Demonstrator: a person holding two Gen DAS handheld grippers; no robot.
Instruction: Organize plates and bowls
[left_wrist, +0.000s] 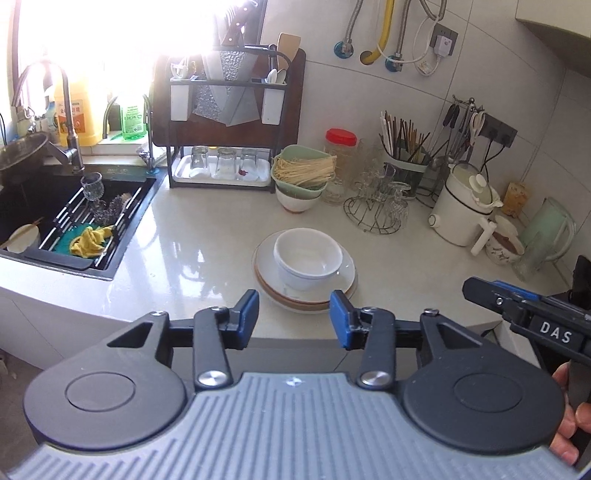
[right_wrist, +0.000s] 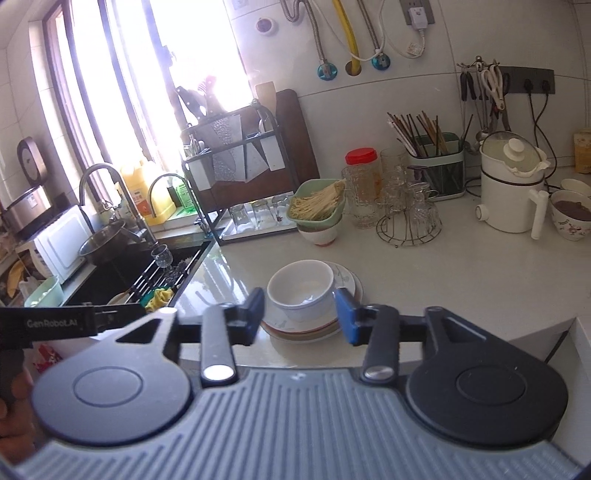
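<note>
A white bowl (left_wrist: 308, 260) sits nested on a stack of plates (left_wrist: 266, 266) on the pale counter; it shows in the right wrist view too (right_wrist: 301, 291), on the same plates (right_wrist: 349, 282). My left gripper (left_wrist: 293, 319) is open and empty, held just short of the stack's near edge. My right gripper (right_wrist: 301, 315) is open and empty, its jaws standing either side of the bowl and in front of it. The right gripper's body also shows at the right of the left wrist view (left_wrist: 524, 310). A white bowl (left_wrist: 297, 203) under a green basket of noodles (left_wrist: 304, 170) stands farther back.
A black sink (left_wrist: 48, 206) with a rack, a glass and a yellow cloth (left_wrist: 90, 242) lies to the left. A dish rack (left_wrist: 225, 110) with upturned glasses, a red-lidded jar (left_wrist: 341, 147), a wire glass stand (left_wrist: 382, 199), a chopstick holder (left_wrist: 404, 155) and a white kettle (left_wrist: 463, 206) line the back.
</note>
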